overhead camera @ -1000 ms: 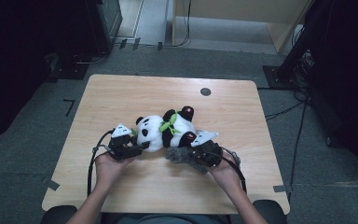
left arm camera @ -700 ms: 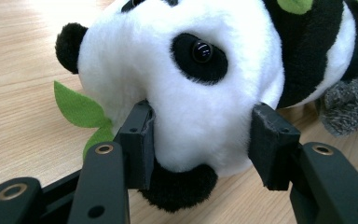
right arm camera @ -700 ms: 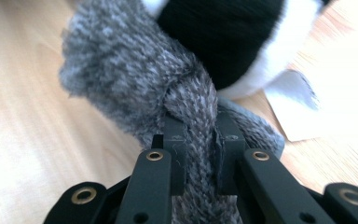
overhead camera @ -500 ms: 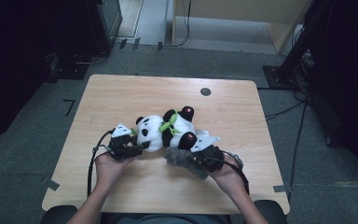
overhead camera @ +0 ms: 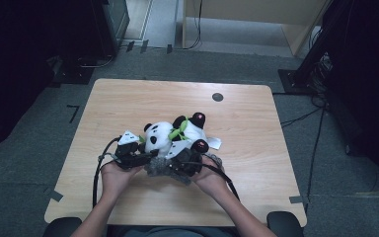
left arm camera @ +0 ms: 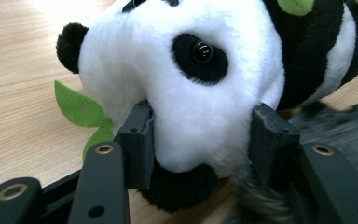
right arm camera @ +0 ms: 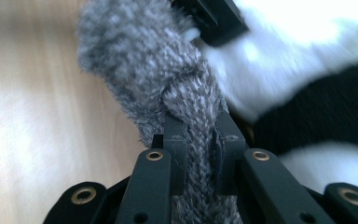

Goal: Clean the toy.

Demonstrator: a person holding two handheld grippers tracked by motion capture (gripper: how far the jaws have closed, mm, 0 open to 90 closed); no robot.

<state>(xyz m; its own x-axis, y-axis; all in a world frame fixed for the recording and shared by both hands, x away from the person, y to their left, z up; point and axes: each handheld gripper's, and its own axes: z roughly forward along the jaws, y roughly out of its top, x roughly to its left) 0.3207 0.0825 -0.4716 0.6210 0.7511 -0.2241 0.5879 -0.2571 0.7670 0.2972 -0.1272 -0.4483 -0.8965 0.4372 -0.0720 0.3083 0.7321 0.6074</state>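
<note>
Plush panda lies near the desk's near-centre. Left tongs clamp the panda's white muzzle between both jaws. Right tongs pinch a grey knitted cloth just beside the panda.

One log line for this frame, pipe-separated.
left claw: shut on panda toy's head | right claw: shut on grey knit fabric | both at table's near edge
</note>
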